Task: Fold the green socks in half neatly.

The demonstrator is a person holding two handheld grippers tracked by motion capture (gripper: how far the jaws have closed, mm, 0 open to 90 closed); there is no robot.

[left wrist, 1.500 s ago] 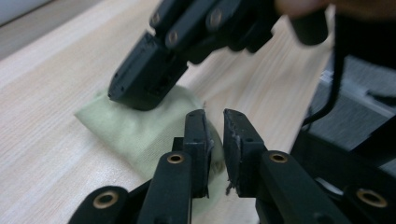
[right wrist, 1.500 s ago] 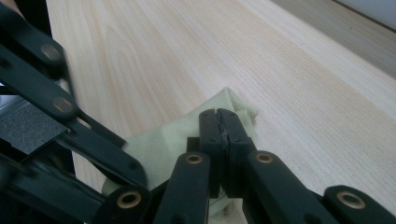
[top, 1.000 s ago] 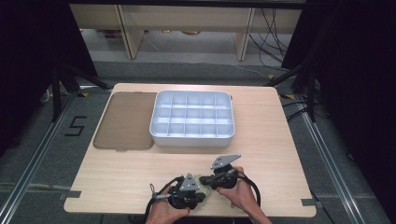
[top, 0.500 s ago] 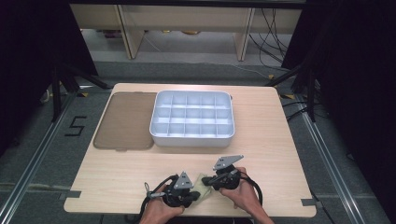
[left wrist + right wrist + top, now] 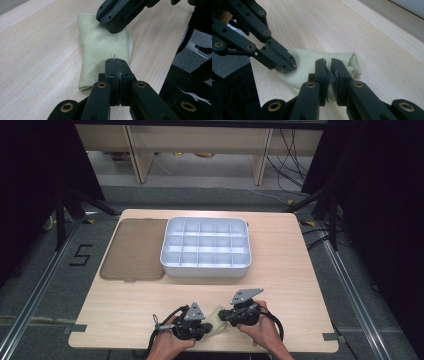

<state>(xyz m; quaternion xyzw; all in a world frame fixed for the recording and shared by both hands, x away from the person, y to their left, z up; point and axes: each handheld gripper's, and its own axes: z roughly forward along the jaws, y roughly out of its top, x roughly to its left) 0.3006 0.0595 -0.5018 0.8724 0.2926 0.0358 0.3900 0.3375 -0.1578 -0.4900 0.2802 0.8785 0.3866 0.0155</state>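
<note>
A small folded pale yellow-green cloth (image 5: 216, 320) (image 5: 100, 47) (image 5: 304, 66) lies on the wooden table (image 5: 125, 310) near its front edge, between the two hand-held grippers. My left gripper (image 5: 207, 325) (image 5: 116, 62) has its jaws pressed together, tips resting on one end of the cloth (image 5: 287, 65). My right gripper (image 5: 224, 316) (image 5: 327, 62) comes in from the other side and bears down on the cloth's far end (image 5: 112, 26), its jaws nearly closed with a fold of cloth at the tips.
A white compartment tray (image 5: 205, 268) stands at the middle of the table, its cells bare. A flat brown lid (image 5: 132, 250) lies to its left. The table's front edge is close below both hands.
Both hands have drawn slightly toward the front edge and closer together over the cloth; the left one dipped and came back a little.
</note>
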